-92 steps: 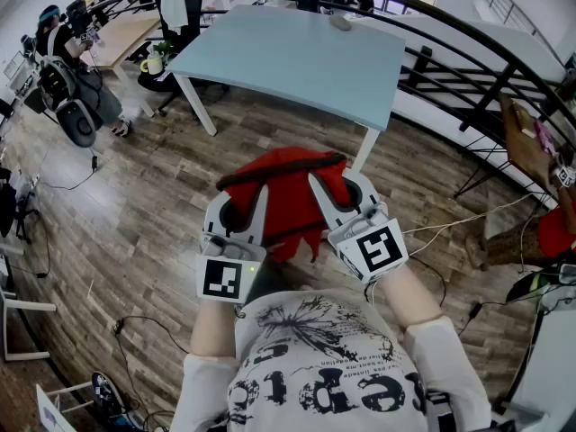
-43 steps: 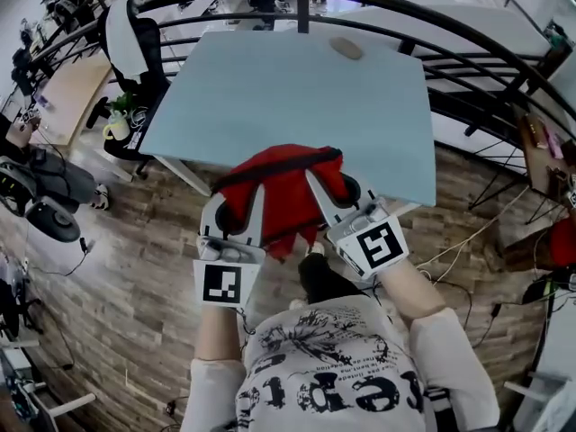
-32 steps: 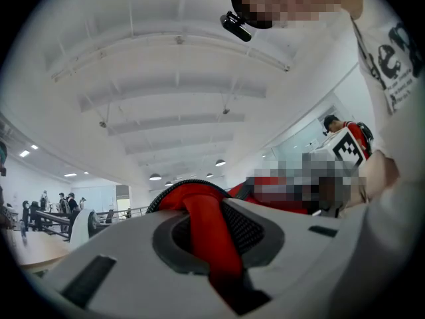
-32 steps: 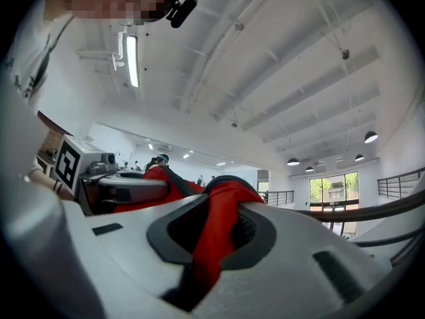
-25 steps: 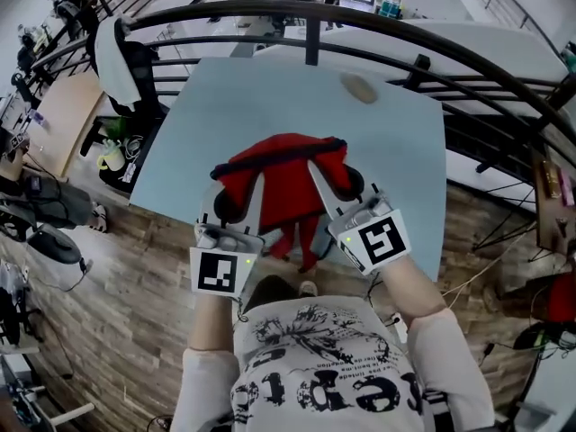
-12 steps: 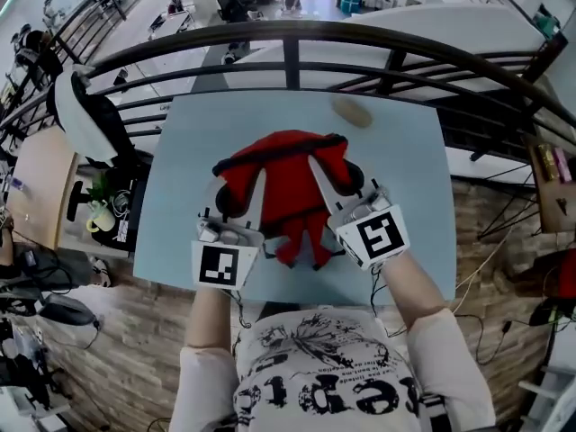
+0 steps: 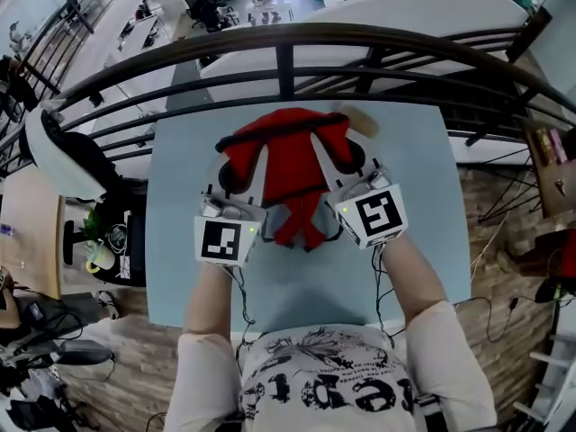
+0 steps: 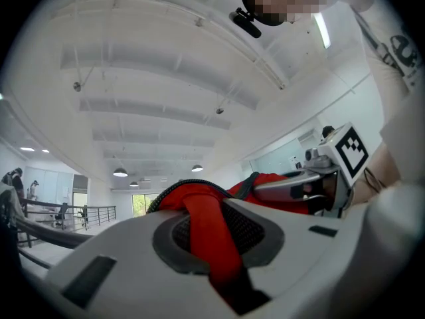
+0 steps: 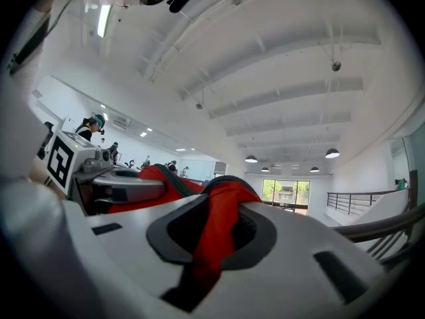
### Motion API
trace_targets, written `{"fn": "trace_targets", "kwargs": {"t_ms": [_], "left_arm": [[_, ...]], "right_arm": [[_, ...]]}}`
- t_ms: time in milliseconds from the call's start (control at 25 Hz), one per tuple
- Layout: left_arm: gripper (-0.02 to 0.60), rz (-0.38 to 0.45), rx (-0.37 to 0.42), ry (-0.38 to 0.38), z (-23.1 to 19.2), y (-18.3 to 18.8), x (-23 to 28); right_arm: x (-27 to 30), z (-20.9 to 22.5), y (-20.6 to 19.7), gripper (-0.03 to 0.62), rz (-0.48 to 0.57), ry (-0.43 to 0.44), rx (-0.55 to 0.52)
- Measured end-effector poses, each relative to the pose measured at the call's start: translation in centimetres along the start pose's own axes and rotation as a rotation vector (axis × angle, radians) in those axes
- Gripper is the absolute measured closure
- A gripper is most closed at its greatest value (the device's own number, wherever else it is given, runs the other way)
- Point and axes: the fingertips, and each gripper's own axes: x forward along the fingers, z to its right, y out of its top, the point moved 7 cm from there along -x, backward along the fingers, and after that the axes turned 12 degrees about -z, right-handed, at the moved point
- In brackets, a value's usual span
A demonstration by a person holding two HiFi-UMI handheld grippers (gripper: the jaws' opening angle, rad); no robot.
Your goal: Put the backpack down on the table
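**Head view, with both gripper views.** A red backpack (image 7: 290,165) hangs over the far half of a pale blue-grey rectangular table (image 7: 297,282), carried between the two tools; whether its lower end touches the tabletop cannot be told. Its long axis runs along the 12-to-6 line of the head view. The dark-trimmed top edge lies across it from 9 to 3 o'clock, slightly tilted, and loose red strap ends trail toward 6 o'clock. The fabric is soft, creased cloth edged with dark ribbed webbing. The left gripper (image 8: 214,234) is clenched on a red strap that runs down between its jaws. The right gripper (image 9: 211,234) is likewise clamped on a red strap of the same bag. Both tools are smooth white moulded plastic with dark grey oval recesses around textured pads. Each carries a marker cube (image 7: 222,240) with a black-and-white square pattern. A small beige oval object (image 7: 360,121) lies on the table at 1 o'clock of the bag, just beside its corner. A curved dark metal railing (image 7: 288,36) runs past the table's far edge at 12 o'clock. Wood-plank flooring (image 7: 490,232) shows at 3 o'clock.
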Motion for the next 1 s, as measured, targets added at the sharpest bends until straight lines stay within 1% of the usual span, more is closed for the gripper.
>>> {"fn": "trace_targets", "kwargs": {"t_ms": [200,360,440,600,760,920,1000], "left_arm": [[0.528,0.000,-0.021,-0.039,-1.9,-1.5,3.1],[0.528,-0.013,-0.046,-0.071,-1.7,-5.1,3.7],[0.528,-0.027,-0.054,-0.083,-1.2,-6.5,3.5],[0.528,-0.055,-0.070,-0.096,0.1,-7.2,2.8],[0.528,-0.050,-0.115,-0.104,1.3,-8.8,2.0],[0.528,-0.041,-0.114,-0.102,3.2,-11.3,0.6],[0.528,-0.056,-0.148,-0.102,3.9,-11.9,-0.4]], "right_arm": [[2.8,1.1,-1.2,0.556,-0.035,-0.040,-0.003],[3.6,0.5,-4.8,0.553,-0.111,-0.039,0.041],[3.3,-0.1,-6.3,0.549,-0.137,-0.037,0.059],[2.0,-0.6,-7.5,0.545,-0.142,-0.045,0.093],[0.8,-1.7,-9.3,0.540,-0.179,-0.034,0.131],[-0.8,-3.1,-11.5,0.536,-0.200,-0.020,0.136],[-1.6,-4.0,-12.5,0.534,-0.203,-0.009,0.135]]}}
